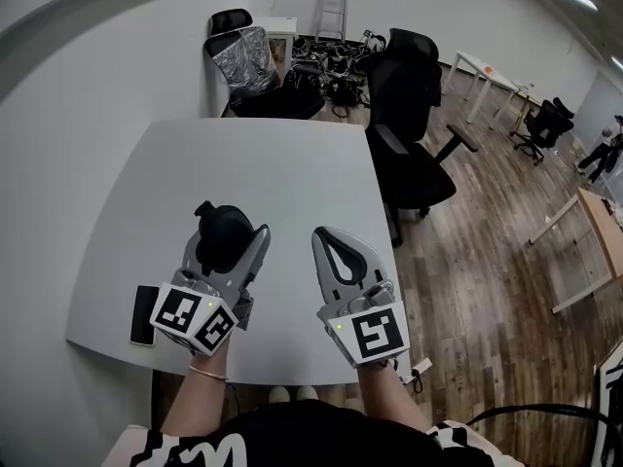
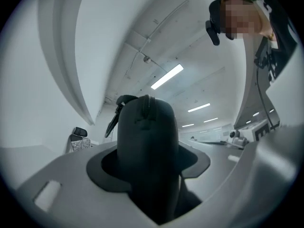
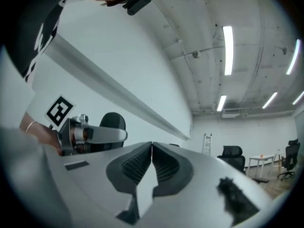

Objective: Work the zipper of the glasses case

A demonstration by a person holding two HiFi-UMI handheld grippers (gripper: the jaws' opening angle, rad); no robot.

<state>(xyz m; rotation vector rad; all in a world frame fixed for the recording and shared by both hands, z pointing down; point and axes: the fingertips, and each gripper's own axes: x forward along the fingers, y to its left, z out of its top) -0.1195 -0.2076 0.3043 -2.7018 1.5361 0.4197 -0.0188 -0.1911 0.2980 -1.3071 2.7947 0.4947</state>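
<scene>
Stands at the white table (image 1: 292,159) in what seems the bracing step: clamps the left gripper (image 1: 232,246) on the lower body of the black glasses case (image 2: 147,141), held upright over the table, with the right gripper (image 3: 152,148) closed and empty just beside. Next probably calls for opening the right gripper and pinching the pull. Looks rounded and soft, with the zipper (image 2: 146,103) seemingly closed over the top and a small dark tab (image 2: 113,120) there, perhaps the pull.
</scene>
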